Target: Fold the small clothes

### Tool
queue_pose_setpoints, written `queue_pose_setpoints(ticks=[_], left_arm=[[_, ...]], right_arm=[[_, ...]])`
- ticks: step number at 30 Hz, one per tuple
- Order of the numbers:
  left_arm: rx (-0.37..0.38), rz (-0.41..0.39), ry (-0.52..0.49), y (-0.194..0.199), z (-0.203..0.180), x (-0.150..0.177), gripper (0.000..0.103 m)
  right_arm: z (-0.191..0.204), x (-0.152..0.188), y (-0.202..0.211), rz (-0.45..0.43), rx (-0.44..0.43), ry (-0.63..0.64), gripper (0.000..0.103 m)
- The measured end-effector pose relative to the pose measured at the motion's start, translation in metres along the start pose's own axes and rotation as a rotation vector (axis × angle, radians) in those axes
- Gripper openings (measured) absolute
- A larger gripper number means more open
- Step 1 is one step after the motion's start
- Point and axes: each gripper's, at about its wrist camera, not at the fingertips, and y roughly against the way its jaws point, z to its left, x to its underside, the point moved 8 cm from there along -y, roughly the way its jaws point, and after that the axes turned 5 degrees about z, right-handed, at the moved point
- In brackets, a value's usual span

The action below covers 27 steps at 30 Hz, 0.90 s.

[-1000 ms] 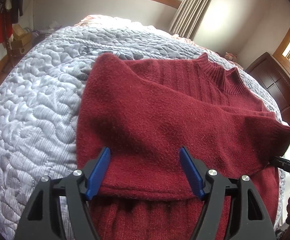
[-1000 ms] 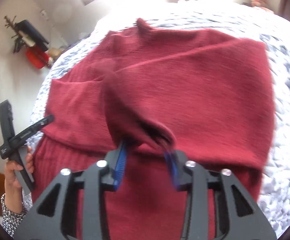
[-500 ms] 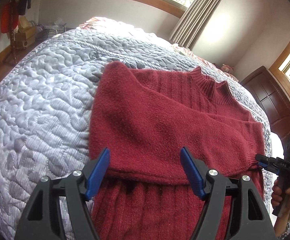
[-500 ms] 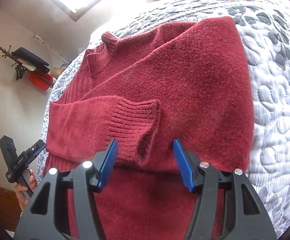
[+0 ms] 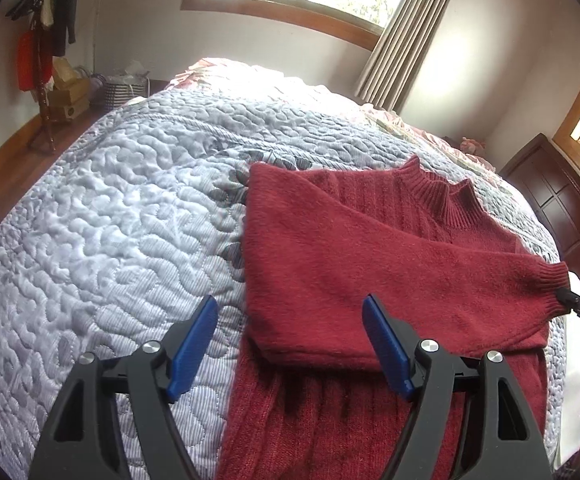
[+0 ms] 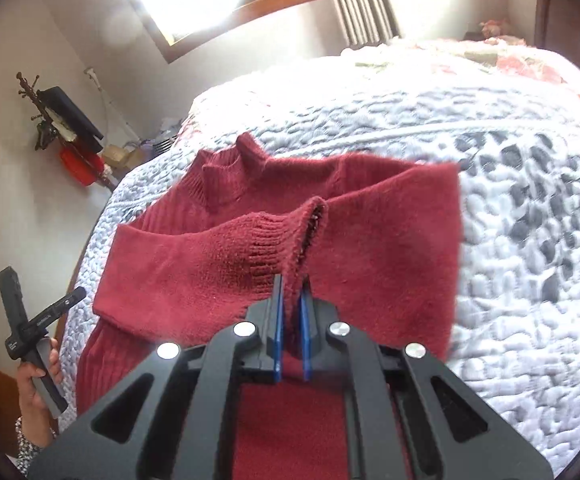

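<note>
A dark red knit sweater (image 5: 350, 264) lies on the grey quilted bedspread (image 5: 109, 220), collar toward the far side, one sleeve folded across its chest. My left gripper (image 5: 290, 344) hangs open just above the sweater's left edge, with nothing between its blue pads (image 5: 193, 340). My right gripper (image 6: 292, 284) is shut on the sleeve's ribbed cuff (image 6: 285, 232) and holds it raised off the sweater body (image 6: 390, 240). In the left wrist view the right gripper's tip (image 5: 570, 304) pinches the cuff (image 5: 546, 284) at the sweater's right side. The left gripper (image 6: 75, 296) shows at the far left, held by a hand.
The bedspread (image 6: 530, 220) stretches wide to the left and beyond the sweater. A dark wooden headboard (image 5: 562, 208) stands at the right. A coat stand (image 5: 43, 60) and boxes sit by the far left wall on the wood floor. Curtains hang by the window.
The right gripper, open around the cuff half a second ago, has shut on it and lifted it. The left gripper has drawn back and left, off the sweater's middle.
</note>
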Motion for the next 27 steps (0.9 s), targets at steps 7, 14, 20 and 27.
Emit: queue_pose_setpoints(ticks=[7, 14, 20, 27], left_arm=[[0.036, 0.108, 0.006, -0.041, -0.014, 0.005, 0.077], [0.003, 0.148, 0.024, -0.073, -0.013, 0.010, 0.053], [-0.039, 0.126, -0.013, -0.070, -0.012, 0.008, 0.031], [-0.031, 0.137, -0.041, -0.058, -0.014, 0.016, 0.048]], right_arm=[[-0.046, 0.006, -0.016, 0.053, 0.021, -0.099, 0.006], [-0.062, 0.023, -0.052, 0.095, 0.058, -0.100, 0.007], [-0.067, 0.026, -0.054, 0.111, 0.066, -0.105, 0.008], [-0.061, 0.031, -0.038, 0.105, -0.042, -0.152, 0.037]])
